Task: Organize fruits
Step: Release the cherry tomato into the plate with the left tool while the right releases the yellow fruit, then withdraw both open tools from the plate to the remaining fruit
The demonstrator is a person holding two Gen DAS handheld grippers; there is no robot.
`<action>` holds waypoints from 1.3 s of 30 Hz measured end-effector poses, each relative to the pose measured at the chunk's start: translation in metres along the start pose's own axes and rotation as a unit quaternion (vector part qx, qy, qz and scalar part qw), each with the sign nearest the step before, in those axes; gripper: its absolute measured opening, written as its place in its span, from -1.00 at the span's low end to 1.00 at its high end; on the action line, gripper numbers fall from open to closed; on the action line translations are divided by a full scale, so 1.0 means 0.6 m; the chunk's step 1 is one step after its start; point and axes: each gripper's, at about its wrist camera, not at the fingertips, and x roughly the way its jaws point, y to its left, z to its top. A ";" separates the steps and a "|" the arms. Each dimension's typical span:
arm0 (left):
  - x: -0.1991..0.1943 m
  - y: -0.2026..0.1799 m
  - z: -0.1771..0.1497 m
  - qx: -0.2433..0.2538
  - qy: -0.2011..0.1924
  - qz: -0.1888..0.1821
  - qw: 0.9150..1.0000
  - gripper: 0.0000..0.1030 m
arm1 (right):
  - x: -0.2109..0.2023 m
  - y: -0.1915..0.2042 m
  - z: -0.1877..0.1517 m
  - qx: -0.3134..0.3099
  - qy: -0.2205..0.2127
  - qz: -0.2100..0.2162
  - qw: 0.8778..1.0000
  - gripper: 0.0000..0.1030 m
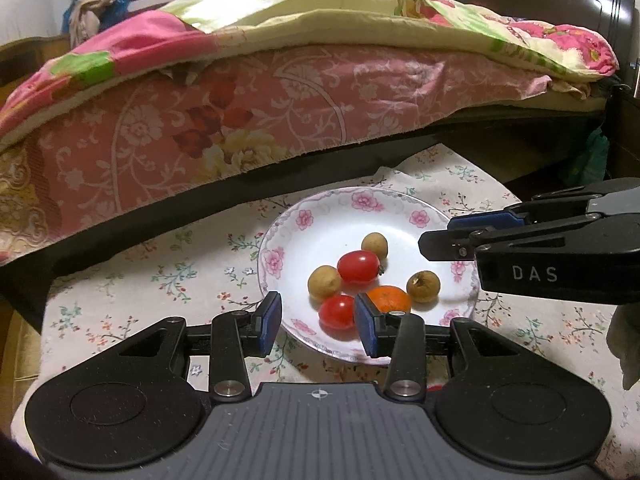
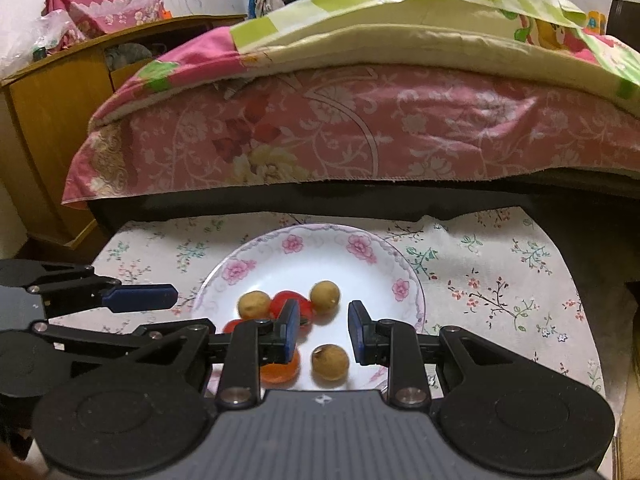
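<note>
A white plate with pink flowers on its rim [image 1: 320, 208] [image 2: 320, 236] holds two red tomatoes [image 1: 358, 266] [image 1: 338, 312], a small orange [image 1: 390, 298] and three brown longans [image 1: 375, 245] [image 1: 324, 282] [image 1: 423, 286]. My left gripper [image 1: 318, 322] hovers over the plate's near edge, open, with nothing between its blue pads; the nearer tomato lies on the plate below it. My right gripper [image 2: 324, 330] [image 1: 434, 236] hangs over the plate's right side, its jaws drawn in to a narrow gap and empty. One longan [image 2: 330, 362] rests on the plate beneath it.
The plate sits on a flowered cloth [image 1: 160, 280] over a low table. A bed with pink sheets and a quilt [image 1: 240, 120] stands right behind it. A wooden cabinet [image 2: 52, 120] is at the far left in the right wrist view.
</note>
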 end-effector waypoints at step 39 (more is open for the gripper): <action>-0.107 -0.029 -0.107 0.005 0.064 -0.009 0.998 0.24 | -0.102 0.059 -0.109 -0.005 0.077 0.034 0.996 -0.47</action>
